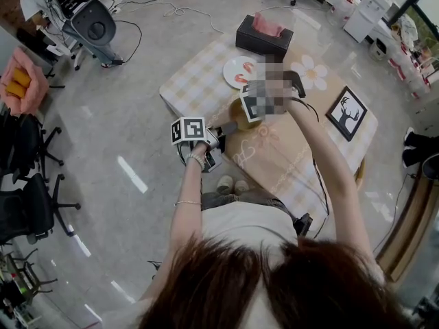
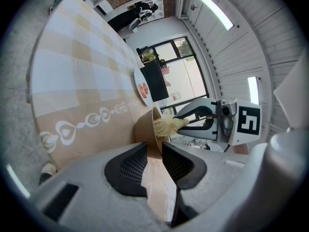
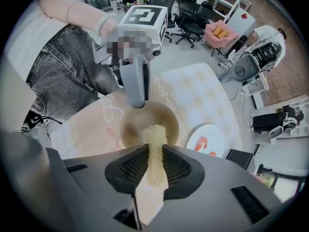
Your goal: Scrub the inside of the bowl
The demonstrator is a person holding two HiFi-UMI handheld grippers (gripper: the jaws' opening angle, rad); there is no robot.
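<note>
A brown bowl (image 1: 238, 117) stands on the table's near edge. My left gripper (image 2: 154, 150) is shut on the bowl's rim (image 2: 155, 129), one jaw inside the wall and one outside. My right gripper (image 3: 154, 151) is shut on a pale yellow scrubber (image 3: 155, 144). The scrubber's tip reaches down into the bowl (image 3: 130, 129) and meets its inner wall. In the left gripper view the scrubber (image 2: 170, 125) pokes over the rim, with the right gripper (image 2: 207, 122) behind it. In the right gripper view the left gripper (image 3: 136, 81) holds the rim from the far side.
The table (image 1: 199, 81) has a checked cloth with a tan runner. A white plate (image 1: 236, 70) with red shrimp, a black tissue box (image 1: 264, 36) and a framed deer picture (image 1: 348, 113) lie beyond the bowl. Office chairs (image 1: 27, 204) stand to the left on the floor.
</note>
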